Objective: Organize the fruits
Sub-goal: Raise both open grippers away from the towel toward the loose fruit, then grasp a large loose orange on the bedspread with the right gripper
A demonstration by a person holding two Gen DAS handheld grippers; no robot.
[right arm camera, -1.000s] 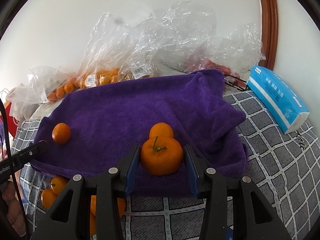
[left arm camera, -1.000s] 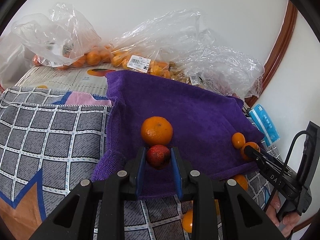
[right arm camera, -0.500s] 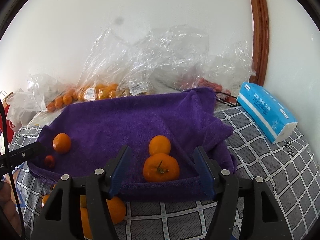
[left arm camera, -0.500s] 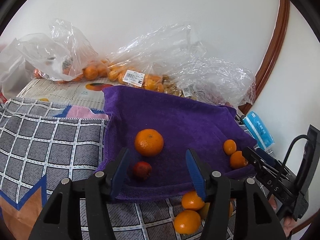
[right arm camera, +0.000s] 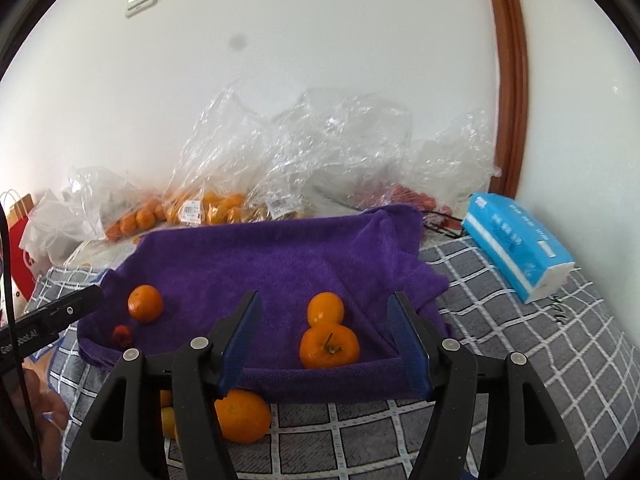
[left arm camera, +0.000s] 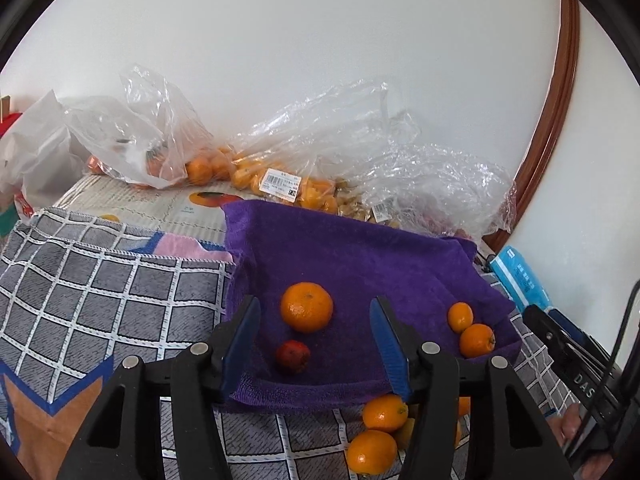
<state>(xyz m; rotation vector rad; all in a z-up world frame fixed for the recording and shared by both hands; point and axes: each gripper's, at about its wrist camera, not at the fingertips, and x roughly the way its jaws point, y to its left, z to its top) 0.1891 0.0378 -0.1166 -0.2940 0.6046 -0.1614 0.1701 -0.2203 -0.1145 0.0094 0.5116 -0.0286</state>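
Four fruits (left arm camera: 306, 307) lie on the towel (left arm camera: 360, 256), bags (left arm camera: 320, 152) behind.

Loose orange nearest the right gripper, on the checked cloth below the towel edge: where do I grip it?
Grip the loose orange across its widest middle, coming down from above: the purple towel edge overhangs behind it and another fruit crowds its left.

Three oranges (left arm camera: 306, 307) and one red fruit (left arm camera: 293, 356) are lying on one purple towel (left arm camera: 360, 256). At least three more oranges (left arm camera: 385, 412) are sitting below its edge. One tissue pack (right arm camera: 520, 240) is lying nearby.
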